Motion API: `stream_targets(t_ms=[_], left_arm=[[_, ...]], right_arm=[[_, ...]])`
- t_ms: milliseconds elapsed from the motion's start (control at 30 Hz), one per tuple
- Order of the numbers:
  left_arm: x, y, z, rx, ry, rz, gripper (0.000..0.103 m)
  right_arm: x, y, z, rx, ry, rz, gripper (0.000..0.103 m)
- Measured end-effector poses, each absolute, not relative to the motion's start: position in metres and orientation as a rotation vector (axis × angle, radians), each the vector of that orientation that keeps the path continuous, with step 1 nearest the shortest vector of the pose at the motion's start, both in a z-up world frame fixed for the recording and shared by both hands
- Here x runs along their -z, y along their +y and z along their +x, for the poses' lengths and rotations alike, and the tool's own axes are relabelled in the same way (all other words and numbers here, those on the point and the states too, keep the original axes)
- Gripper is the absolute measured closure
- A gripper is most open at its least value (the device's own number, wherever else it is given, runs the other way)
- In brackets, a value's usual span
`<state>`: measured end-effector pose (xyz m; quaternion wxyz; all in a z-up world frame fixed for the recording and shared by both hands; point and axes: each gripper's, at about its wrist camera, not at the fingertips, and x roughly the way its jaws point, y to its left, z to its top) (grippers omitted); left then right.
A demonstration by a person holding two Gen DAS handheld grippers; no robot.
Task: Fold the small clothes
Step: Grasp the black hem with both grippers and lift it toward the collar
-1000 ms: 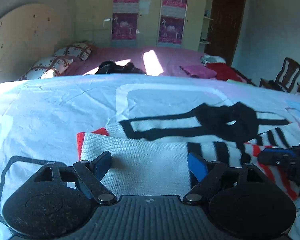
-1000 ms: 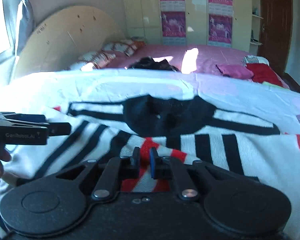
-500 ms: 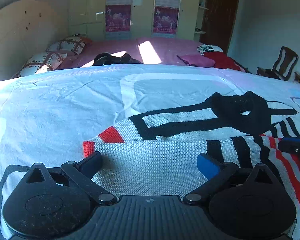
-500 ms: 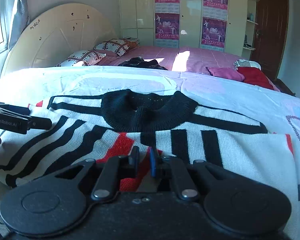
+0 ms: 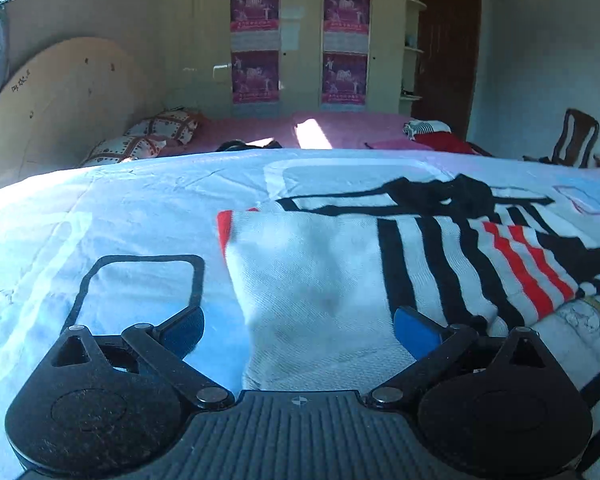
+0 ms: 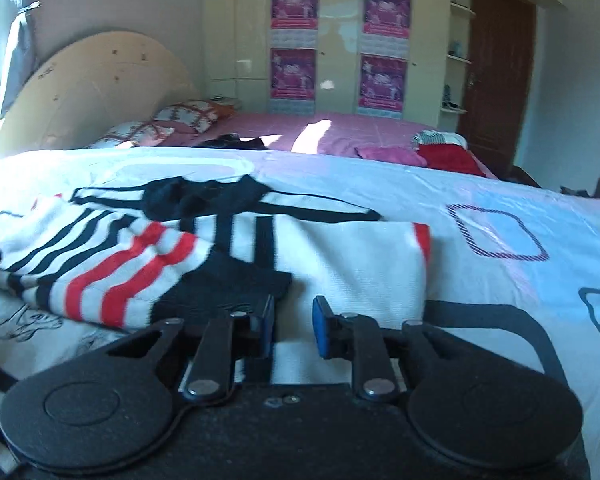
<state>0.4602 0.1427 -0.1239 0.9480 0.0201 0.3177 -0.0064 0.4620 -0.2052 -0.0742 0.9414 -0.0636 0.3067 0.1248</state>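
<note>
Bed with the pale blue-white printed sheet [image 5: 112,216] carries everything; second bed with the pink cover [image 6: 340,130] sits behind, well apart, with loose clothes on it, not in play.

Task item: white knit sweater with black and red stripes and a black collar [image 5: 320,280], lying flat on the sheet, partly folded, long axis running side to side across both views. Collar is at the far edge; a red-and-black striped sleeve [image 6: 112,276] is laid over the body.

Left gripper [image 5: 296,330]: jaws spread wide, have just been opening, holding nothing. The white folded panel lies between and ahead of the blue pads, which are not pressing on it.

Right gripper [image 6: 294,330]: jaws just been opening, now a narrow gap, released. Sweater fabric lies under and ahead of the pads; the striped sleeve and a black patch are just to its left.

Judgement: each gripper faces its own end of the sweater, so the next fold likely needs both. Near hem is closest to both. Nothing blocks the way; the loose sleeve may shift.
</note>
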Motion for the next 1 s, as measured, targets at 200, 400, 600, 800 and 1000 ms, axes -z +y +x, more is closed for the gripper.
stream_targets(t_ms=[200, 400, 600, 800, 1000], left_arm=[[0.123, 0.128, 0.459, -0.136, 0.735, 0.06, 0.0], [0.113, 0.123, 0.37, -0.128, 0.731, 0.089, 0.0], [0.129, 0.12, 0.272, -0.028, 0.802, -0.057, 0.011], [0.125, 0.127, 0.214, 0.098, 0.797, -0.173, 0.025], [0.135, 0.145, 0.171, 0.254, 0.804, -0.493, 0.045]], right_arm=[[0.076, -0.218, 0.476, -0.248, 0.716, -0.049, 0.083], [0.055, -0.271, 0.401, -0.286, 0.677, -0.039, 0.081], [0.062, -0.316, 0.301, -0.237, 0.757, 0.034, 0.078], [0.074, -0.326, 0.219, -0.226, 0.823, 0.182, 0.077], [0.08, -0.337, 0.168, -0.258, 0.878, 0.479, 0.076]])
